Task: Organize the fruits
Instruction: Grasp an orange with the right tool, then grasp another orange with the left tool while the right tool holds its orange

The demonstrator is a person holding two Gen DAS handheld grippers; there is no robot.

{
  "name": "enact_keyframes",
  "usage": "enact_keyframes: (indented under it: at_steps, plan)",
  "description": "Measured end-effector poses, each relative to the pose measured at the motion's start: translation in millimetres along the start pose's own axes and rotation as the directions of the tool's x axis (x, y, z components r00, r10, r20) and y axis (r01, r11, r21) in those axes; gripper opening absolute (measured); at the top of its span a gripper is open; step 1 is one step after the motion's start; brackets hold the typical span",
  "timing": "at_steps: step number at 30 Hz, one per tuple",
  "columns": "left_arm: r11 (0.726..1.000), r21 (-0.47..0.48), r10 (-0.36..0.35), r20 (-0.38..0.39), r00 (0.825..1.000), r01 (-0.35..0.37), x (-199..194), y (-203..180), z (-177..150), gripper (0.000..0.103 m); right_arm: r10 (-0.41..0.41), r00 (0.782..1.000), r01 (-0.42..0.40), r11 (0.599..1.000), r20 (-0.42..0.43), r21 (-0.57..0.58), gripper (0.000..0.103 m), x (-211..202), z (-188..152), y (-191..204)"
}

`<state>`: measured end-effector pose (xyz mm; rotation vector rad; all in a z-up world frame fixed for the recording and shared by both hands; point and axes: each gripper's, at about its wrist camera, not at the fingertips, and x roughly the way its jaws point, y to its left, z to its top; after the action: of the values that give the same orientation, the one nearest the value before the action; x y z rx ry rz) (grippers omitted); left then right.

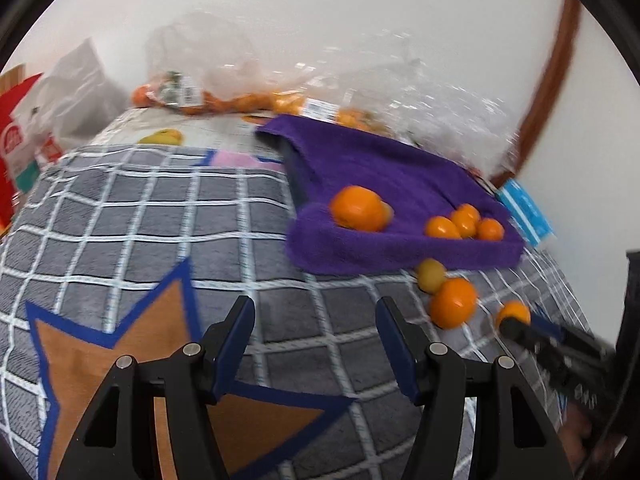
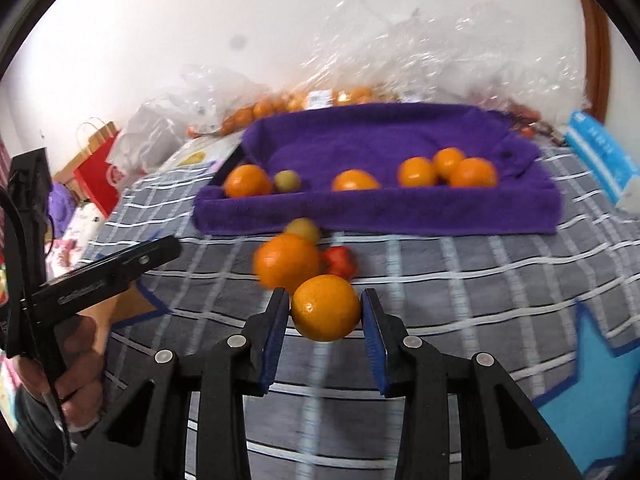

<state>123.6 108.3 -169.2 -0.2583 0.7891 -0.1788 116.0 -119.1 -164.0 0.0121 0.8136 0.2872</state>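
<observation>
A purple towel-lined tray point(image 2: 376, 216) point(image 1: 400, 252) sits on a grey checked blanket and holds several oranges point(image 2: 474, 174) and a greenish fruit point(image 2: 287, 181). In front of it lie a large orange point(image 2: 286, 264) point(image 1: 454, 302), a yellowish fruit point(image 2: 304, 230) point(image 1: 430, 274) and a red fruit point(image 2: 340, 262). My right gripper point(image 2: 325, 308) is shut on an orange point(image 2: 326, 307); it also shows at the right of the left wrist view point(image 1: 514, 312). My left gripper point(image 1: 314, 312) is open and empty over the blanket, left of the loose fruit.
Clear plastic bags with more oranges point(image 1: 224, 100) point(image 2: 320, 98) lie behind the tray by the white wall. A red paper bag point(image 2: 100, 176) stands at the left. A blue-and-white pack point(image 2: 600, 160) lies right of the tray. A brown star patch point(image 1: 100, 360) marks the blanket.
</observation>
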Motion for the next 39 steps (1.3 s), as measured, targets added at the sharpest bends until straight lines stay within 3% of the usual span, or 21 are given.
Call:
enact_keyframes:
  at_steps: [6, 11, 15, 21, 26, 30, 39]
  plan:
    - [0.993, -0.033, -0.117, -0.032, 0.993, 0.116, -5, -29, 4, 0.060, -0.074, 0.997, 0.073, 0.997, 0.029, 0.037, 0.037, -20, -5, -47]
    - [0.994, 0.073, -0.081, -0.047, 0.996, 0.084, 12, -76, 7, 0.060, -0.077, 0.997, 0.075, 0.993, 0.025, 0.089, 0.037, -27, -12, -72]
    - [0.992, 0.112, -0.048, -0.087, 0.995, 0.058, 30, -91, 6, 0.056, -0.098, 0.994, 0.095, 0.992, 0.040, 0.079, 0.037, -32, -18, -81]
    - [0.993, 0.095, -0.050, -0.170, 0.984, 0.067, 54, -95, 5, 0.034, -0.090, 0.995, 0.086, 0.993, 0.041, 0.086, 0.037, -32, -22, -85]
    - [0.994, 0.108, -0.008, -0.131, 0.991, 0.023, 32, -87, 1, 0.033, -0.075, 0.996, 0.070, 0.993, 0.047, 0.094, 0.037, -31, -22, -84]
    - [0.988, 0.116, 0.109, -0.096, 0.989, -0.097, 18, -67, -8, 0.033, -0.083, 0.995, 0.079, 0.994, 0.053, 0.075, 0.037, -26, -17, -79]
    - [0.995, 0.068, 0.079, -0.085, 0.993, -0.074, 21, -52, -12, 0.033, -0.080, 0.997, 0.080, 0.995, -0.017, 0.052, 0.037, -4, -14, -73]
